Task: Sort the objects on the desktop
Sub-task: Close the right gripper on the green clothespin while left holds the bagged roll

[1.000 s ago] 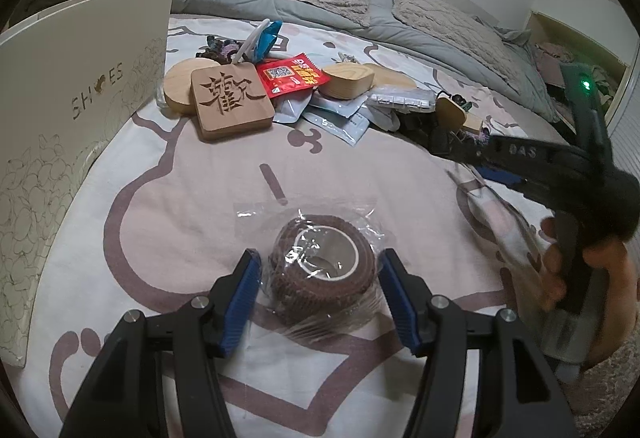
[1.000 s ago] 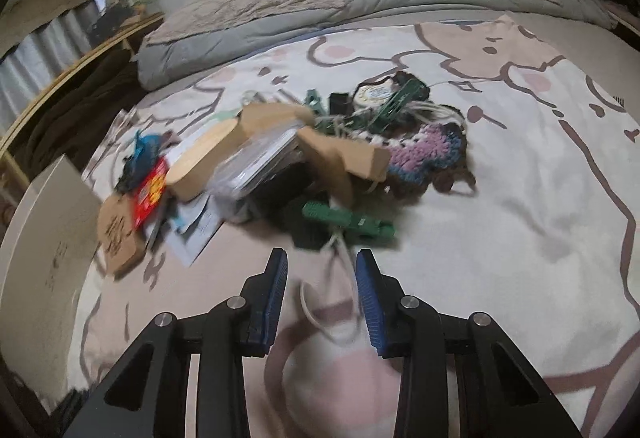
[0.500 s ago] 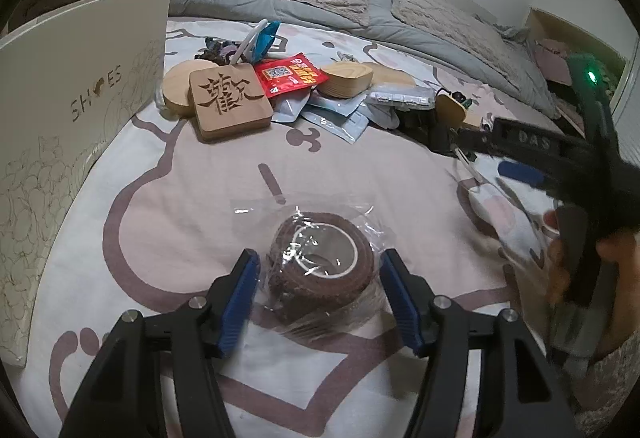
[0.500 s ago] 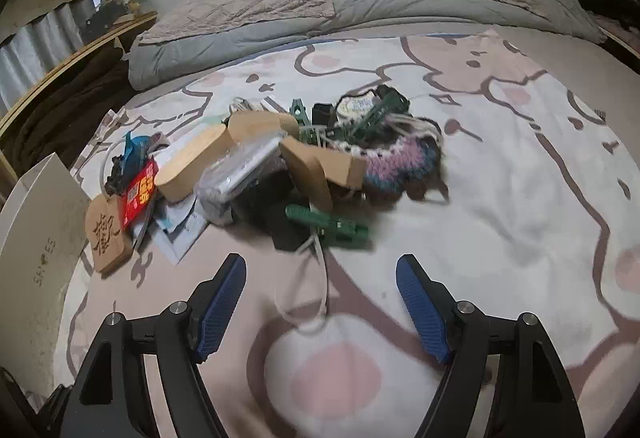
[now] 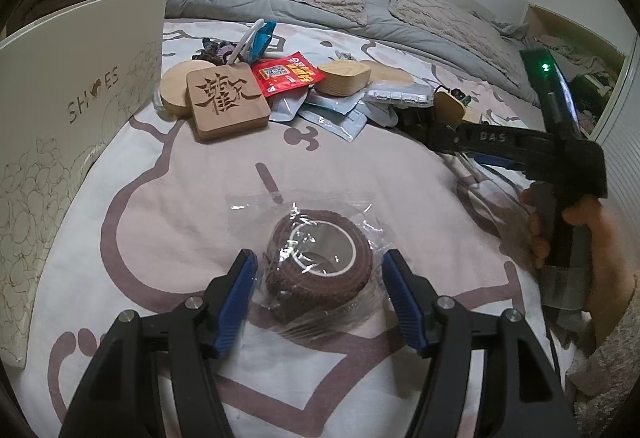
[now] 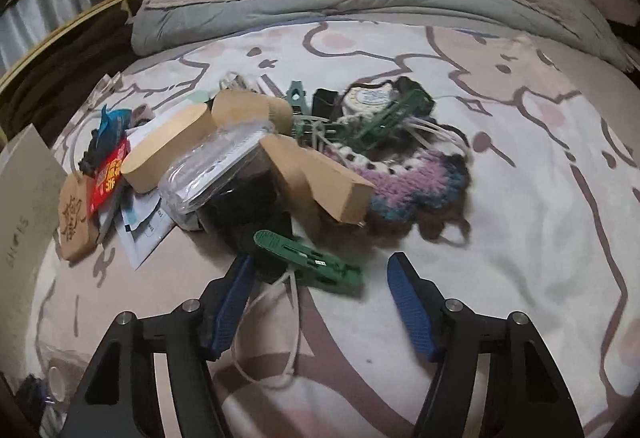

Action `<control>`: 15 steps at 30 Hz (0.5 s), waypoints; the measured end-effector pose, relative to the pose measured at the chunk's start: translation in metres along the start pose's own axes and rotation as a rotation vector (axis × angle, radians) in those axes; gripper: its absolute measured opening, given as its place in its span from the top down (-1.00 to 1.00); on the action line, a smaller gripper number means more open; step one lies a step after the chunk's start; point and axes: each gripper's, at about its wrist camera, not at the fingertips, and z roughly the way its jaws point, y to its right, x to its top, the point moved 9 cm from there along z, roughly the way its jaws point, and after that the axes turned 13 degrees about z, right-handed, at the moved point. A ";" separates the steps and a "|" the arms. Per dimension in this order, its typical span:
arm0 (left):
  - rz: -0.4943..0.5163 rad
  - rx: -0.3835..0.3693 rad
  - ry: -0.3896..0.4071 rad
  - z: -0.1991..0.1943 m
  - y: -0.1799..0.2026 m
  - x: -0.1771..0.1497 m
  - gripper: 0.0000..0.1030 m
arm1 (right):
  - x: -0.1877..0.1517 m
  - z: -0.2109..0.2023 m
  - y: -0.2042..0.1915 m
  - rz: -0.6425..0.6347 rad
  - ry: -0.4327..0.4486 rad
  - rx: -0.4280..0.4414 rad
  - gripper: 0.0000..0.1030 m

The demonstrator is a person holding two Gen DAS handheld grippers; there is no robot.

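Clear crinkly film wraps the brown, hollow-cored roll of elastic bandage (image 5: 318,264) lying flat on the patterned bedsheet (image 5: 168,214) between the spread blue pads of the left gripper (image 5: 319,296), which stand just clear of its sides; it looks light and spongy, and the film probably slippery, so a squeeze across the roll's outer wall should serve. Farther off, the right gripper (image 6: 320,302), its jaws just narrowed yet standing apart and empty, frames the green plastic clothes peg (image 6: 308,263), stiff, best pinched across its body, at the edge of the heap.
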 end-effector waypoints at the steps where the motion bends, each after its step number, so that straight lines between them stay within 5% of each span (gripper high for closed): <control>1: 0.001 0.001 0.000 0.000 0.000 0.000 -0.25 | 0.000 0.000 -0.002 -0.008 0.005 0.005 -0.15; 15: -0.007 -0.008 0.005 0.000 0.002 0.000 -0.25 | -0.005 -0.022 -0.006 0.011 0.054 0.046 0.73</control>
